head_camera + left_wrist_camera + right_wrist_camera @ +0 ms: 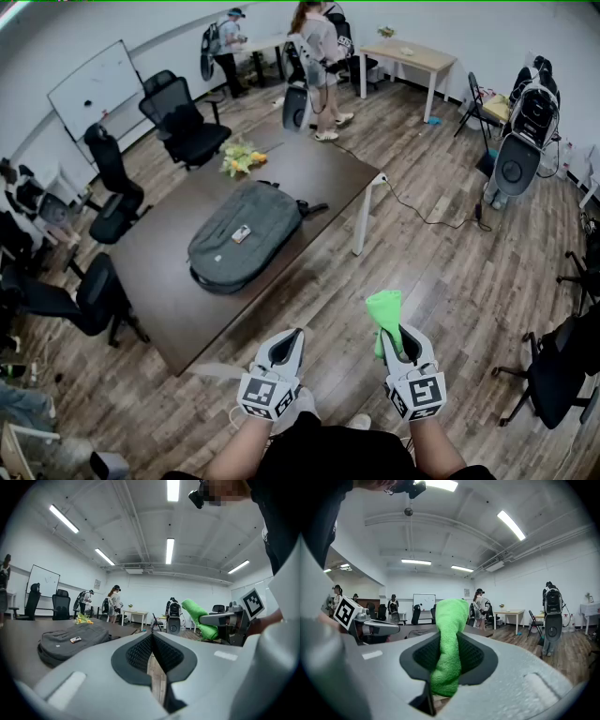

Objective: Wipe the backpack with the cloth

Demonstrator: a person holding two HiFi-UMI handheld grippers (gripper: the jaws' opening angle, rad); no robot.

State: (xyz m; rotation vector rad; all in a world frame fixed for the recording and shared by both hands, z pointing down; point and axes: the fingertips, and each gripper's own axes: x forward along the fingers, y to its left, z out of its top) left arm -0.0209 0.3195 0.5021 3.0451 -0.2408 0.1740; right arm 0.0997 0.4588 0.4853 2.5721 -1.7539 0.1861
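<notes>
Two grippers: right gripper (399,343) pinches the soft, limp cloth (449,641); left gripper (287,343) pressed together, empty. At eleven o'clock, the backpack (246,234) probably yields under wiping.

A dark brown table (187,309) carries yellow flowers (240,157) at its 12 o'clock end, with black office chairs (183,117) and a whiteboard (94,89) toward 10 o'clock.

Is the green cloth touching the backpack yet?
No, the cloth is clamped in the right tongs, well clear of the backpack.
</notes>
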